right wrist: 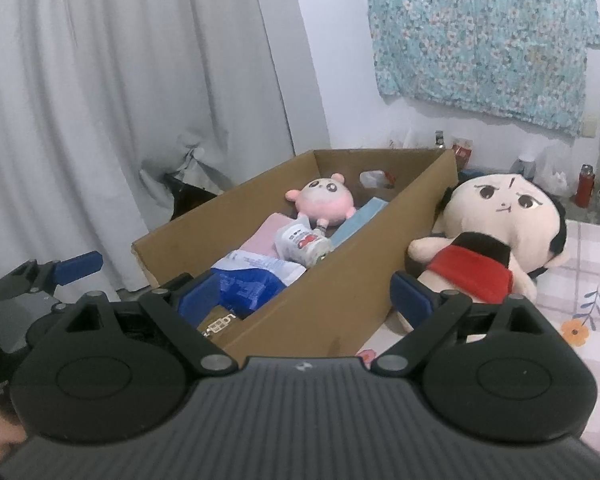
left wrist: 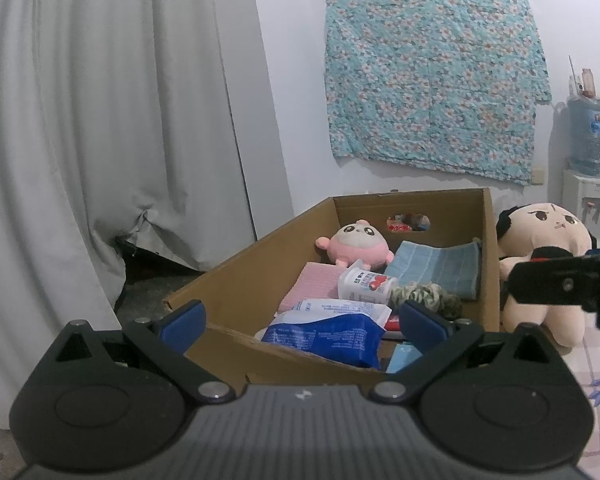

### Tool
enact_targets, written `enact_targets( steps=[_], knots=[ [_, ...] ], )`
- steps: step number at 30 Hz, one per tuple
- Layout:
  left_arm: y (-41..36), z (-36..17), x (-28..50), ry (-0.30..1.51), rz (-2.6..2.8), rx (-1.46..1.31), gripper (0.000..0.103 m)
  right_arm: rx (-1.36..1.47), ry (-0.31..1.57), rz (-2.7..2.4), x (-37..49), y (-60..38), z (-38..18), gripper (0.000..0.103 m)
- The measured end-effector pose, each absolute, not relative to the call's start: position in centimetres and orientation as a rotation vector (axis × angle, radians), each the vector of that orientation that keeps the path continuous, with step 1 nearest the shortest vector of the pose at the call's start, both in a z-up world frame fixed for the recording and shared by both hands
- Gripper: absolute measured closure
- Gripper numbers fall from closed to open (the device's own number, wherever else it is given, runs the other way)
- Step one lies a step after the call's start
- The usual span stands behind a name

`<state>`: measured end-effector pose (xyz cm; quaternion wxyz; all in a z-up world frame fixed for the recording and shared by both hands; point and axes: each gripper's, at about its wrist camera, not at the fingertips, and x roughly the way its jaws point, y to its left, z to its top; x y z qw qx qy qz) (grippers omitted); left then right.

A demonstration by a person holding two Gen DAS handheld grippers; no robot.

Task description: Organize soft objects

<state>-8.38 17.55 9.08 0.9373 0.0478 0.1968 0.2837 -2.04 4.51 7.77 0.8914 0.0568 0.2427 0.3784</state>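
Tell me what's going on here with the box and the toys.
A person holds two grippers over a cardboard box on a bed. Both the left gripper and the right gripper are open and empty. The box already holds a pink plush, folded cloths and packets. A big doll in a red top lies outside, against the box's right wall.

Both the left gripper (left wrist: 302,322) and the right gripper (right wrist: 304,300) hover level with jaws spread wide, holding nothing.
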Motion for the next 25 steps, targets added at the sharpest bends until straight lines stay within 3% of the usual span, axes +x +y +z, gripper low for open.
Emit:
enact_targets(
  steps=[25],
  knots=[
    [16.6,8.9,-8.7,0.364,0.554,0.090,0.000,0.163,0.494,0.843,-2.3,4.5,7.6,0.009]
  ],
)
